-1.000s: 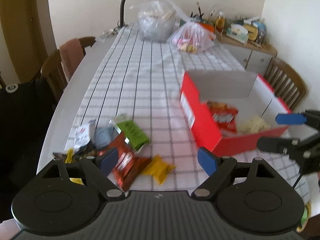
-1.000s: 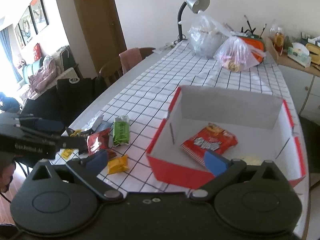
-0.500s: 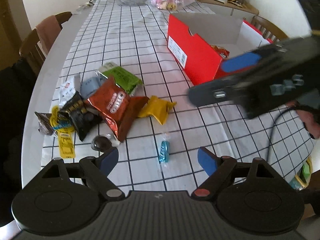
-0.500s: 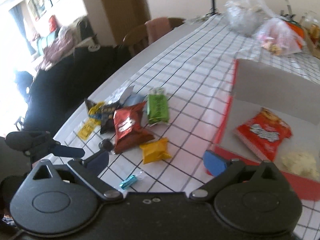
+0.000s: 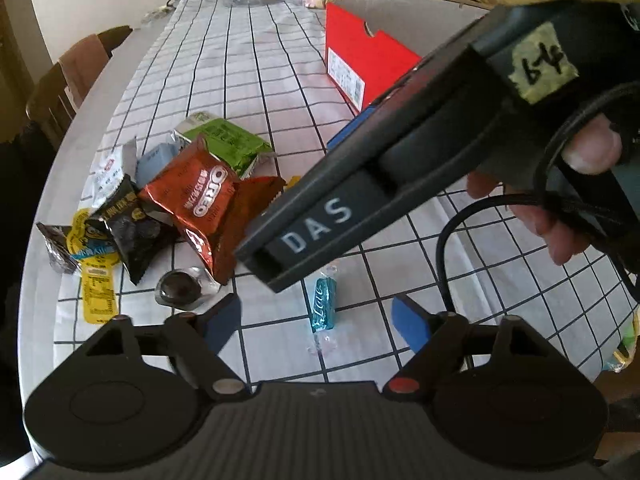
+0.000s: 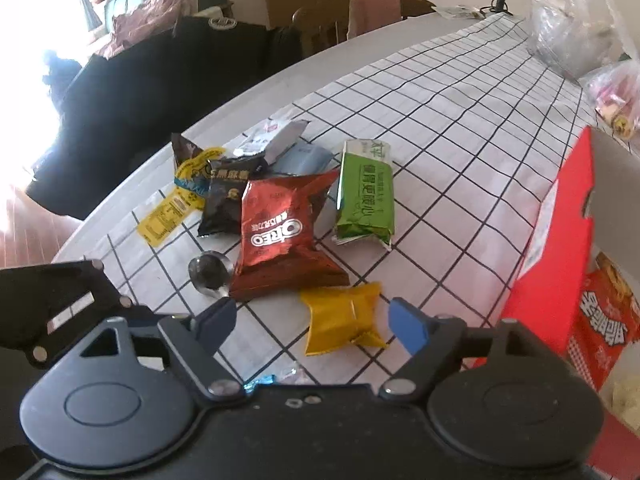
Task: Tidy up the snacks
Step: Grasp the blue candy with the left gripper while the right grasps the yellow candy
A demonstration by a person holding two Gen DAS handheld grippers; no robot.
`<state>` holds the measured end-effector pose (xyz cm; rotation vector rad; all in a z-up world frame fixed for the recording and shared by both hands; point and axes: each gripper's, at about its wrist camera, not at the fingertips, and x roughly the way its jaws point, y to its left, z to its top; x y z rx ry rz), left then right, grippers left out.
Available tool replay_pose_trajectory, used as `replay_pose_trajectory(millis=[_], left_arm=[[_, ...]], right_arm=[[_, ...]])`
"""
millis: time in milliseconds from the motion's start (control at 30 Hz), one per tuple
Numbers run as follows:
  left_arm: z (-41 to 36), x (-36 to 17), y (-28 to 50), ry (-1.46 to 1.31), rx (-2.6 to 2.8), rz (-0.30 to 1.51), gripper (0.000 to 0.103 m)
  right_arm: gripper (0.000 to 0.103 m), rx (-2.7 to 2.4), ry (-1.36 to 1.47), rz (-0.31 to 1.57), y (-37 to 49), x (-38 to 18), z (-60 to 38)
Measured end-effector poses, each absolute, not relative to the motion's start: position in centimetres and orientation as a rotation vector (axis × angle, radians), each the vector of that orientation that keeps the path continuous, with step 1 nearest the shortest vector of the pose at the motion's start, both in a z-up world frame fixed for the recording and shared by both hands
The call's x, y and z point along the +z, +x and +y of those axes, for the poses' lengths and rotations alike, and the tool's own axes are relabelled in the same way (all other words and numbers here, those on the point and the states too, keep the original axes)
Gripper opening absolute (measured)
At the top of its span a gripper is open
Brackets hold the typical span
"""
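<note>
Left wrist view looks down on a white tablecloth with a black grid [image 5: 248,60]; the left gripper [image 5: 318,322] sits at the bottom of the frame, its blue-tipped jaws spread with a small teal wrapped candy [image 5: 323,310] lying on the cloth between them, untouched; those jaws have just been closing. Across the centre and right of this frame the dark body of the right gripper blocks part of the scene, gripped by a hand [image 5: 560,204] at the right edge. Left of centre lies a heap of snacks: a red-brown foil Oreo packet [image 5: 196,204], a green foil bar packet [image 5: 228,144], a black crinkled packet [image 5: 128,220] and a yellow sachet [image 5: 96,296]; a red cardboard box [image 5: 356,64] stands upper centre.

Right wrist view shows the right gripper [image 6: 312,324] at the bottom, jaws apart and just been closing, with a small yellow foil packet [image 6: 340,320] between them, pads not pressing it; the Oreo packet lies just above, the red box along the right edge, holding a red snack bag [image 6: 608,320].
</note>
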<state>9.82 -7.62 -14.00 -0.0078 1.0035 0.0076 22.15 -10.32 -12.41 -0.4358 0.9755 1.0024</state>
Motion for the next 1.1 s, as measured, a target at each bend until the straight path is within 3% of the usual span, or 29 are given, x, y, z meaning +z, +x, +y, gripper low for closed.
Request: replay_pose_trajectory(millis=[133,233,433,500,567,767,1100], left_arm=[[-7.6,-14.6,10.5,-0.005,0.007,1.01,0.071],[-7.6,-15.4,11.0,-0.017,0.009,1.033,0.058],[-8.0,-16.2,11.3,0.004,0.011,1.04,0.047],[-8.2,-16.2,11.3,0.011,0.006,1.032,0.045],[-8.4,-16.2,11.3,0.013,0.006,1.025,0.038],[-9.1,-16.1,11.0,0.026,0.004,1.017,0.012],[-7.7,-15.2,10.5,-0.059,0.036,1.019,0.012]], right_arm=[[0.077,0.948,-0.462,1.02,23.2,-13.9,-9.8],[0.072,0.924,-0.45,1.055,23.9,-14.8,-9.8],[0.063,0.9,-0.456,1.057,24.0,-15.7,-9.9],[0.055,0.896,-0.46,1.047,24.0,-15.5,-9.9],[0.045,0.895,-0.462,1.043,23.9,-15.4,-9.9],[0.04,0.897,-0.462,1.02,23.4,-15.2,-10.1],[0.039,0.887,-0.377,0.974,22.7,-12.5,-11.7]])
